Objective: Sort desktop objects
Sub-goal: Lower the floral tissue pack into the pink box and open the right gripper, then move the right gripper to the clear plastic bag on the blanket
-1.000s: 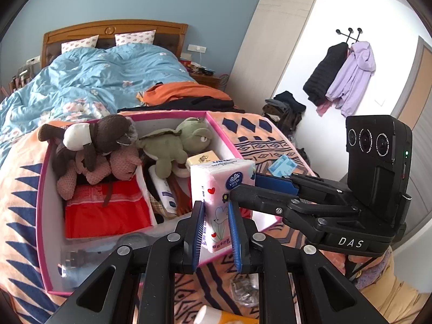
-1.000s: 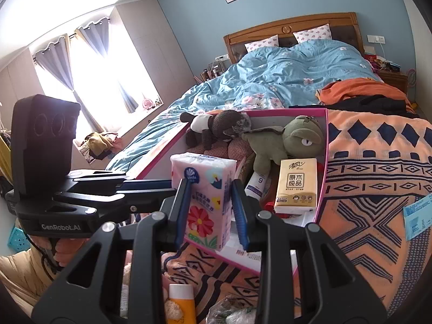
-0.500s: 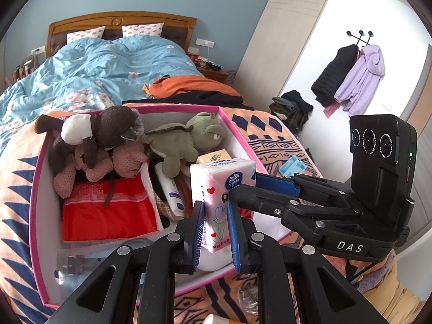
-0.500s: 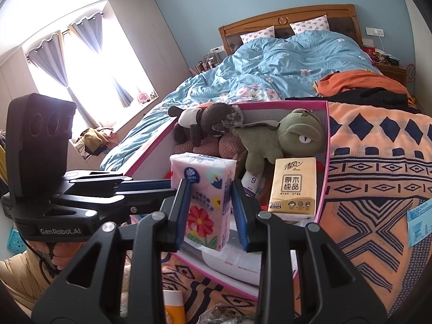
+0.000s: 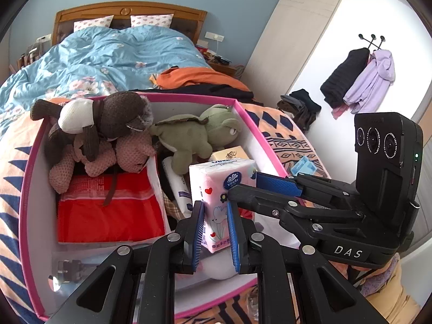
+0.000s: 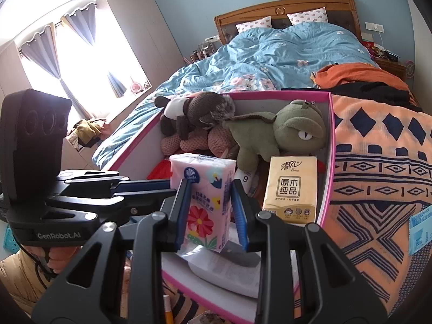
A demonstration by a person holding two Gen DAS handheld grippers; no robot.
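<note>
Both claws are clamped on the same thing: a soft pink plastic-wrapped pack of pocket tissues printed with flowers (image 5: 216, 202), standing upright between the blue-padded fingers of the left gripper (image 5: 214, 232) and, seen from the other side, of the right gripper (image 6: 209, 213). Each pair of jaws is closed down to the width of the pack and presses its lower half. Compared with a second ago, the pack has travelled forward: then it hung at the near rim of the pink-edged white cardboard box (image 5: 27, 189), with the orange patterned blanket (image 6: 378, 162) and loose clutter showing beneath it; now it hangs well over the box's right-hand compartment, above a pale white item lying on the floor there. That suggests the carry is nearly finished and the set-down comes next. A beige tissue pack with brown lettering (image 6: 291, 189) already stands just beside it against the right wall, below a green plush turtle (image 5: 194, 140), so a free spot beside that pack looks likely. The left compartment holds a brown and white plush animal (image 5: 102, 118) and a red folded packet (image 5: 108, 210). A light blue card (image 6: 421, 229) still lies outside on the blanket.
</note>
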